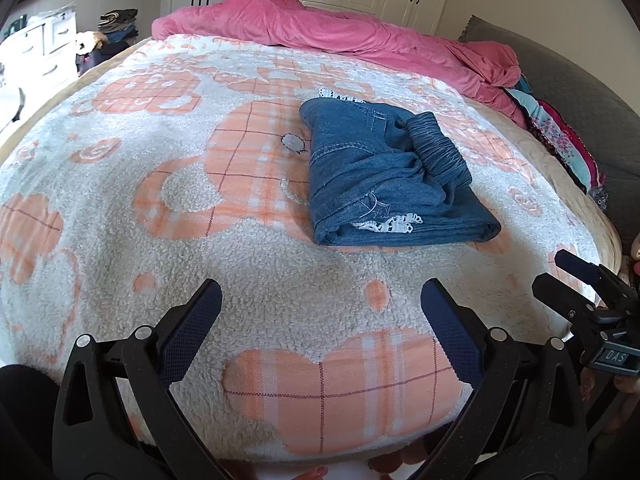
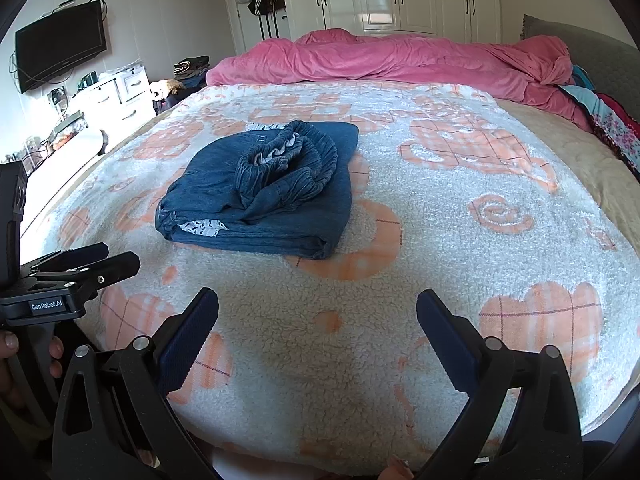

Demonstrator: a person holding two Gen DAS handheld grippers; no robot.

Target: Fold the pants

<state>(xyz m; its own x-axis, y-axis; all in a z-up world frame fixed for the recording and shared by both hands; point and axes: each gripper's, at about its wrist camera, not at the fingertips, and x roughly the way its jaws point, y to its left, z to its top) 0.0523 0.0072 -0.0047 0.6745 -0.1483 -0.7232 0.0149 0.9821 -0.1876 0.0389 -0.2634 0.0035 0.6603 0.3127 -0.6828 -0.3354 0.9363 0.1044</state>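
Note:
A pair of blue denim pants lies folded into a compact stack on the fleece blanket, elastic waistband bunched on top and white lace trim showing at the edges. In the right wrist view the same pants sit left of centre. My left gripper hovers open over the near part of the bed, well short of the pants, nothing between its fingers. My right gripper is open too, also empty and near the bed's front edge. Each gripper shows at the side of the other's view, right gripper, left gripper.
A white and orange patterned blanket covers the bed. A pink duvet is heaped along the far side, with colourful clothes and a grey headboard at the right. White wardrobes, a dresser and a wall TV stand beyond.

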